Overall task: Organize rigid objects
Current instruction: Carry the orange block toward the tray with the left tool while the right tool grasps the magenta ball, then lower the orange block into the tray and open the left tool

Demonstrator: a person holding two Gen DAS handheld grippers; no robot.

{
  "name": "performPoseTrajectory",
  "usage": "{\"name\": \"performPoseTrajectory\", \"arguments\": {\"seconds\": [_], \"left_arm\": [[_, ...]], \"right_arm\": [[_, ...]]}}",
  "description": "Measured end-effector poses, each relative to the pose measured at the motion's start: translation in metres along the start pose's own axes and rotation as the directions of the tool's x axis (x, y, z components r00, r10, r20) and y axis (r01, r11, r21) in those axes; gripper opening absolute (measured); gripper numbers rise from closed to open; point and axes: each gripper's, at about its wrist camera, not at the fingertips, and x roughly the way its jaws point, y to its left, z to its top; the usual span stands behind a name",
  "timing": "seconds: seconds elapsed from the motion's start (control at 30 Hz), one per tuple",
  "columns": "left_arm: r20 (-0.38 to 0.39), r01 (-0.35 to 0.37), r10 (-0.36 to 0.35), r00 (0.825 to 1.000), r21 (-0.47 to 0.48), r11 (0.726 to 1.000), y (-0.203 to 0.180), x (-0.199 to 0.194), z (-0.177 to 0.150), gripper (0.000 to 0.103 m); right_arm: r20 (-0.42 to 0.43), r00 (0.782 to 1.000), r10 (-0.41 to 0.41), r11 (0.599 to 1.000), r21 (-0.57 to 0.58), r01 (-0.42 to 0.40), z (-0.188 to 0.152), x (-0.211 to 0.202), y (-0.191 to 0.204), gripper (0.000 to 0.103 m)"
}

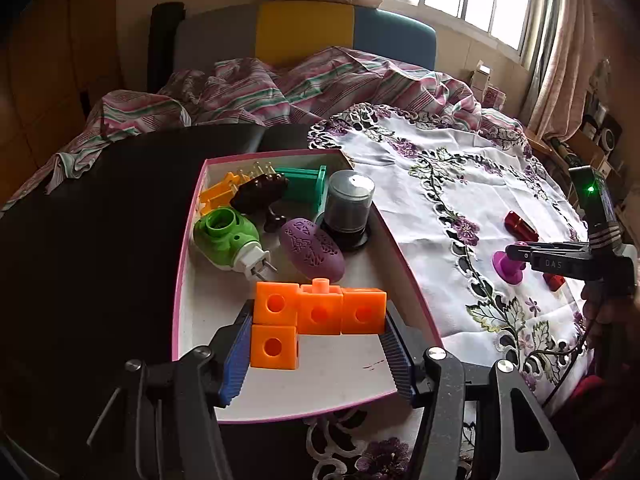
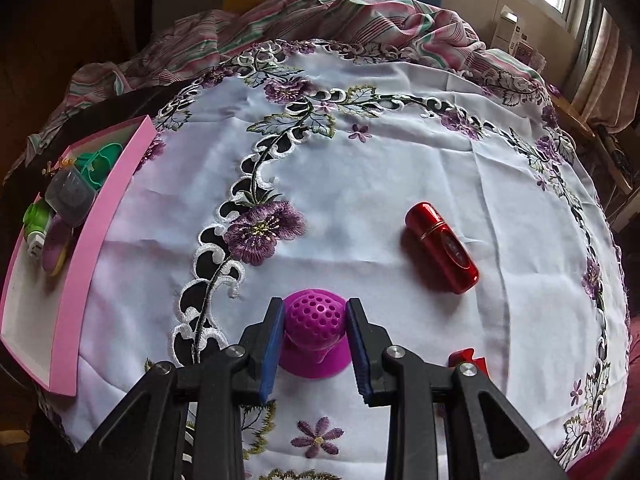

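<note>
Gripping the orange plastic cube cluster point(image 1: 316, 316) over the pink-rimmed box point(image 1: 182, 264), left tongs point(image 1: 316, 344) are needing release; right tongs point(image 2: 314, 344) are clenching the magenta perforated knob point(image 2: 314, 320), needing lifting.

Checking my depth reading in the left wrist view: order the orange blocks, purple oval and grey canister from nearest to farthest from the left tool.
1. orange blocks, between its fingers
2. purple oval, mid-box
3. grey canister, by the far right wall
</note>
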Motion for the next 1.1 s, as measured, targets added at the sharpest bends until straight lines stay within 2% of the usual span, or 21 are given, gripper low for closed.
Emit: {"name": "performPoseTrajectory", "arguments": {"seconds": [0.43, 0.7, 1.1], "left_arm": [[-0.013, -0.012, 0.011, 1.000, -0.051, 0.999, 0.024, -0.003, -0.005, 0.059], [-0.047, -0.016, 0.009, 0.999, -0.144, 0.989, 0.072, -0.001, -0.010, 0.059], [-0.074, -0.042, 0.038, 0.997, -0.050, 0.998, 0.071, 0.035, 0.008, 0.060]], "right_arm": [[0.002, 1.000, -0.003, 1.000, -0.003, 0.003, 0.000, 0.000, 0.001, 0.030], [0.001, 1.000, -0.002, 1.000, -0.003, 0.002, 0.000, 0.000, 0.001, 0.030], [-0.001, 1.000, 0.001, 1.000, 0.006, -0.001, -0.001, 0.000, 0.000, 0.030]]}}
